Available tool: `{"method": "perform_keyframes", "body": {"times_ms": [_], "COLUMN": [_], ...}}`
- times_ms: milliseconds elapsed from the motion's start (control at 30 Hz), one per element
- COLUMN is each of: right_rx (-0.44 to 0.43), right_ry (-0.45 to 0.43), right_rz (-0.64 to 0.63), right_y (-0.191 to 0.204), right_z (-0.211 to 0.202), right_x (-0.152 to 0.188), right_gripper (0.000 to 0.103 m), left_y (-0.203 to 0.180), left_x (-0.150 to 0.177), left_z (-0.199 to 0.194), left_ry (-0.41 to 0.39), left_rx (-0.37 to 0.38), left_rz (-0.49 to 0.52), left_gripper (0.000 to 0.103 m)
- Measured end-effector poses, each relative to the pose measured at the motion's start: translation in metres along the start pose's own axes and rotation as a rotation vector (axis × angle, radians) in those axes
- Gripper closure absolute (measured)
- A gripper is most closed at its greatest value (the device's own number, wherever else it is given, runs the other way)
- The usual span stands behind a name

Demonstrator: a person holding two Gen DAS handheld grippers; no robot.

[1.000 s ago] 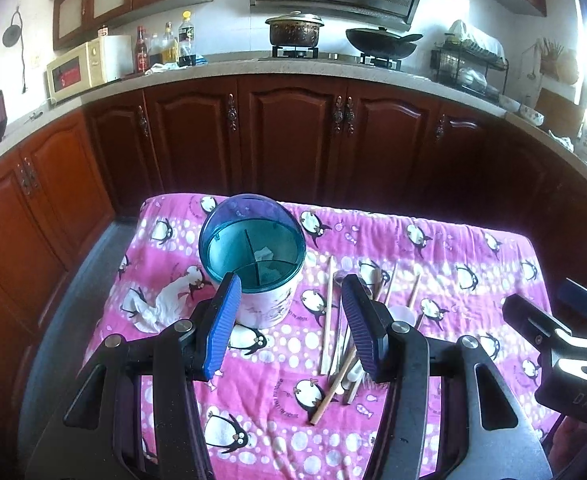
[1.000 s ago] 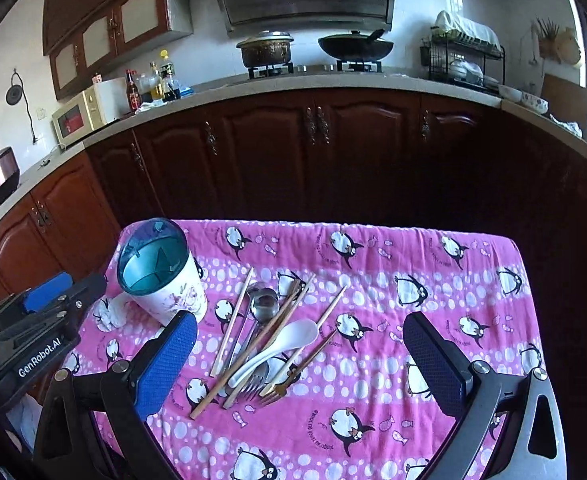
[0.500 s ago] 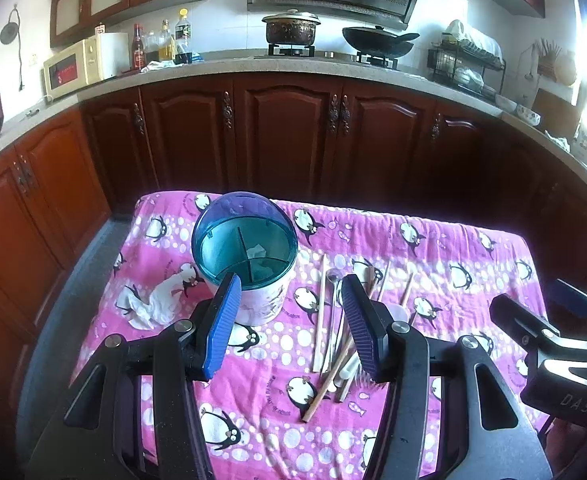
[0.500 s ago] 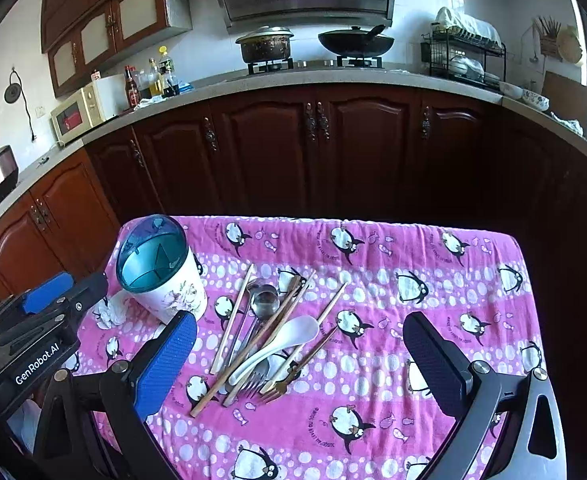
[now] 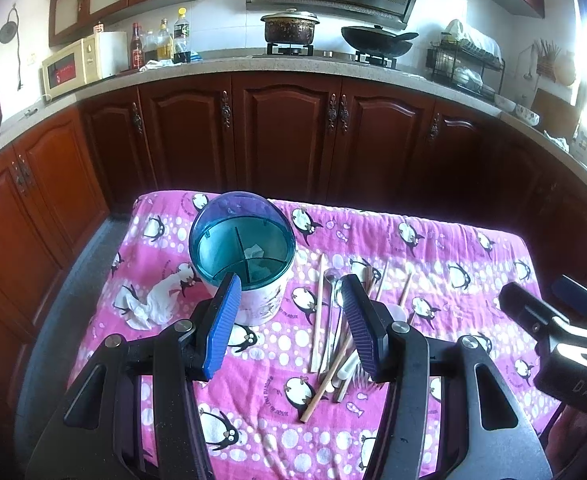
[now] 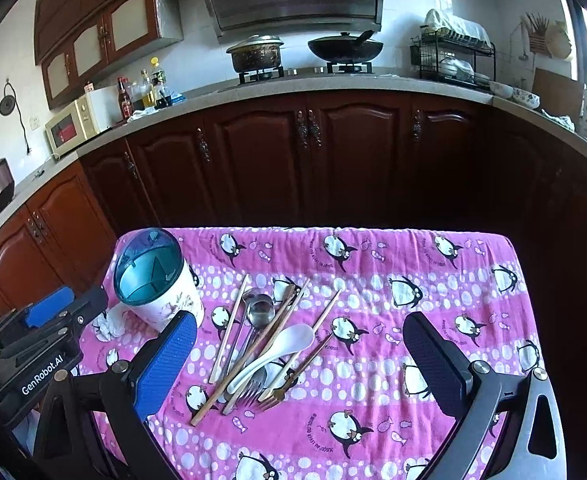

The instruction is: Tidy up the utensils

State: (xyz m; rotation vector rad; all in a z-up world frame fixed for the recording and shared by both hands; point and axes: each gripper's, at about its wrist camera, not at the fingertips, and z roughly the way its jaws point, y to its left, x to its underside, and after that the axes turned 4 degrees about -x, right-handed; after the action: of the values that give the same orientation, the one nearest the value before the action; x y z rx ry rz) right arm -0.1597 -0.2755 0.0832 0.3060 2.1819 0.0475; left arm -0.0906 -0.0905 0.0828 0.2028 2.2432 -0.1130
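Observation:
A white utensil holder (image 5: 249,256) with a teal divided top and raised clear lid stands at the table's left; it also shows in the right wrist view (image 6: 155,280). A loose pile of utensils (image 6: 265,344) lies beside it: wooden chopsticks (image 6: 229,328), a white spoon (image 6: 281,346), metal spoons (image 6: 259,312) and forks (image 6: 253,392). The pile also shows in the left wrist view (image 5: 341,336). My left gripper (image 5: 291,320) is open and empty, above the table just in front of the holder. My right gripper (image 6: 299,354) is wide open and empty, above the pile.
A pink penguin-print cloth (image 6: 413,280) covers the table. A crumpled white tissue (image 5: 149,304) lies left of the holder. Dark wooden cabinets (image 5: 285,136) and a counter with pots stand behind the table. The right gripper's body (image 5: 561,336) shows at the right in the left wrist view.
Both views have drawn back and risen slightly; the holder and utensils sit a little lower and further off. Both grippers stay open. Nothing on the table moved.

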Motion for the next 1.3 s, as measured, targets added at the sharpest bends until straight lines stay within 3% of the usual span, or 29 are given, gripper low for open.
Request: {"method": "perform_keyframes", "body": {"times_ms": [1300], "right_rx": [0.014], "right_ry": [0.040], "right_rz": [-0.023], "right_y": [0.003], "right_z": [0.012], "right_x": [0.002], "right_gripper": [0.000], "left_y": [0.002], "left_x": [0.008], "left_z": [0.015], "left_ry": [0.049], "left_rx": [0.000], "left_rz": [-0.002], "left_gripper": [0.051]}}
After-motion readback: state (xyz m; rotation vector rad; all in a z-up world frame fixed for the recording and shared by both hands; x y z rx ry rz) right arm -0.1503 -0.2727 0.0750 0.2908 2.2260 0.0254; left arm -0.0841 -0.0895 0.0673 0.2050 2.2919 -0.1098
